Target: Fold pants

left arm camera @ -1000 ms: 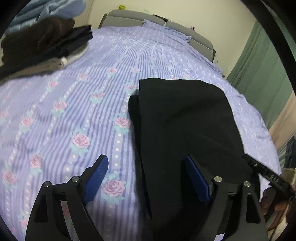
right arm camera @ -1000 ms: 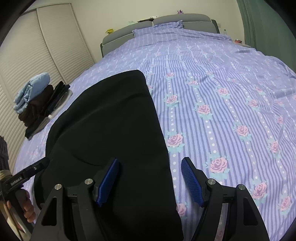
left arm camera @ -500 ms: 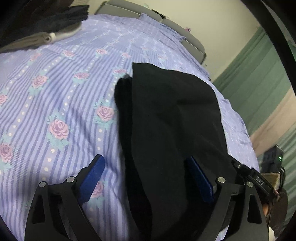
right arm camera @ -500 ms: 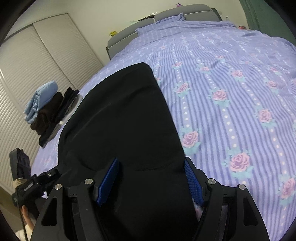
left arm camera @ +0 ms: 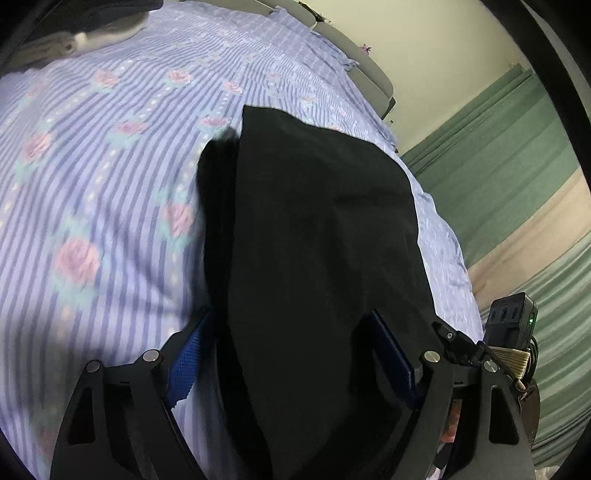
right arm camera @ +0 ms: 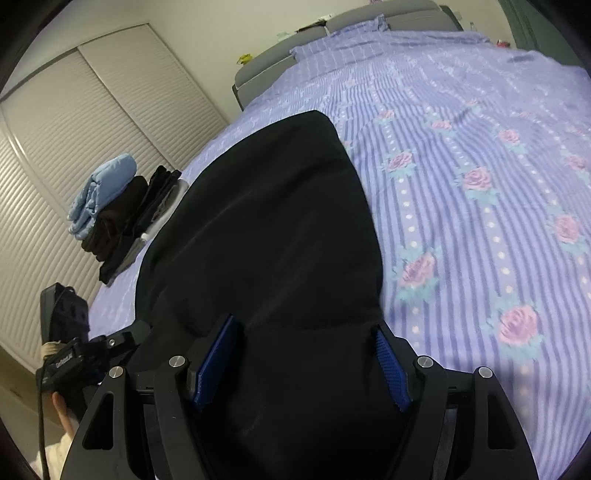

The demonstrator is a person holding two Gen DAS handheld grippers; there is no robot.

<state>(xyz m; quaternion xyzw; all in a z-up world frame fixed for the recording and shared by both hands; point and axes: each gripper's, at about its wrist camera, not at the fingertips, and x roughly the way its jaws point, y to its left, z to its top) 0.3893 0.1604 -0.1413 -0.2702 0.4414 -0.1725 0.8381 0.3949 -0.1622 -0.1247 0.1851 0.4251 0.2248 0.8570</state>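
Black pants (left arm camera: 314, 221) lie folded lengthwise on the purple flowered bed (left arm camera: 92, 184), running away from me. My left gripper (left arm camera: 291, 321) hangs low over their near end; its jaws are closing, with the cloth's left edge between the blue pads and not pinched. In the right wrist view the same pants (right arm camera: 266, 221) fill the middle. My right gripper (right arm camera: 303, 325) stands open astride the near end, its right pad at the cloth's right edge. Each view shows the other gripper at its side: the right one (left arm camera: 458, 339), the left one (right arm camera: 92, 350).
A stack of folded clothes (right arm camera: 118, 214), blue on top, sits at the bed's left edge by the slatted wardrobe doors (right arm camera: 74, 129). A grey headboard (right arm camera: 332, 26) is at the far end. Green curtains (left arm camera: 498, 166) hang on the right. Bare bedspread (right arm camera: 480, 184) stretches right of the pants.
Both grippers have sunk and tipped down over the pants' near end. The left moved right until the cloth's left edge lay between its pads; the right moved left onto the cloth.
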